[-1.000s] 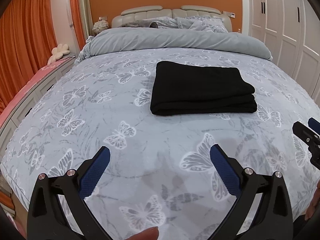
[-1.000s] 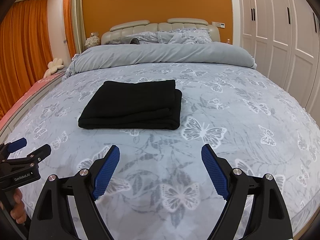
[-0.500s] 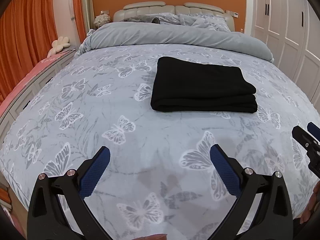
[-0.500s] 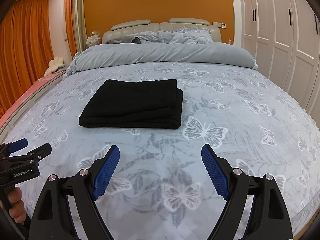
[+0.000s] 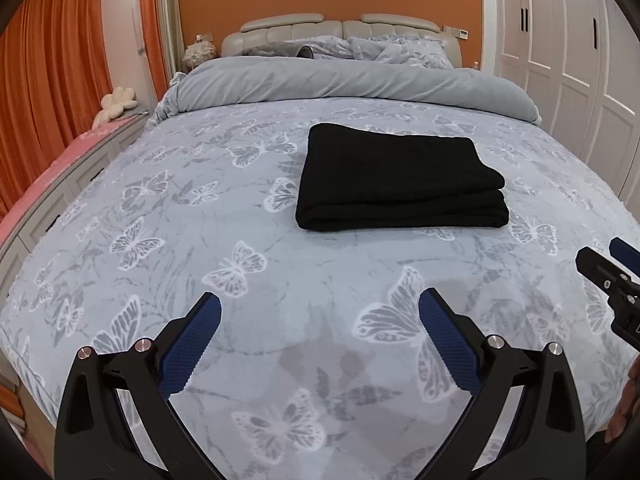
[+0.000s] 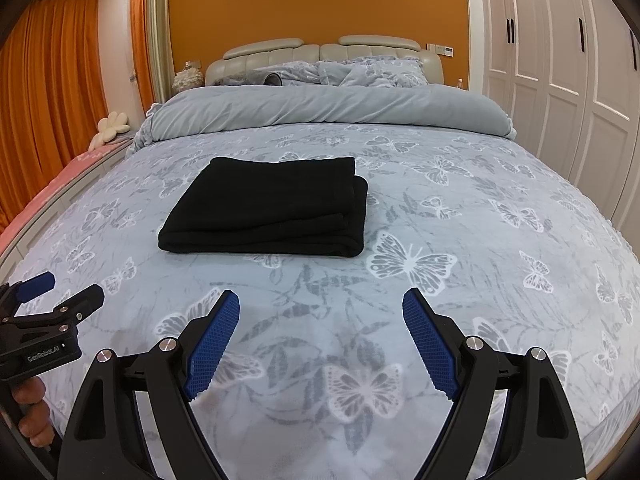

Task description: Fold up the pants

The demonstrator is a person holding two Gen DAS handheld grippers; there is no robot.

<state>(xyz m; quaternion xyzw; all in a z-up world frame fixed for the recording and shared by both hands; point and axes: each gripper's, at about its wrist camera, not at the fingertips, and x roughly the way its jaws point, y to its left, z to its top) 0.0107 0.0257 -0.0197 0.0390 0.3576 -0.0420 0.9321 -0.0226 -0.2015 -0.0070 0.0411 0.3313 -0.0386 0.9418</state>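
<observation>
A: Here, how are the black pants (image 5: pixel 400 178) arranged, and why?

B: They are laid as a compact rectangle of stacked layers, with the rounded fold edge turned toward the near side. From this tidy stack it is judged that the folding is finished, or nearly so. The bundle is set at mid-bed, well apart from both tools.

A: How are the 2 grippers held?

B: The left gripper (image 5: pixel 319 336) is held with its jaws spread wide and nothing between the blue pads (image 5: pixel 188 354); only bedding is seen in the gap. The right gripper (image 6: pixel 321 330) is likewise opened wide and nothing is grasped by it. Both are poised above the near edge of the bed, which suggests that the cloth has been let go and left to lie.

A: What surface is used?

B: A bedspread (image 6: pixel 460 240) printed with pale butterflies is used; it is soft, so the stack sinks in slightly. A plain grey duvet (image 6: pixel 320 108) is rolled back at the far end, before the padded headboard (image 6: pixel 320 50).

A: And the room?

B: An orange wall is seen behind, orange curtains (image 6: pixel 52 80) at left and white wardrobe doors (image 6: pixel 560 60) at right.
</observation>
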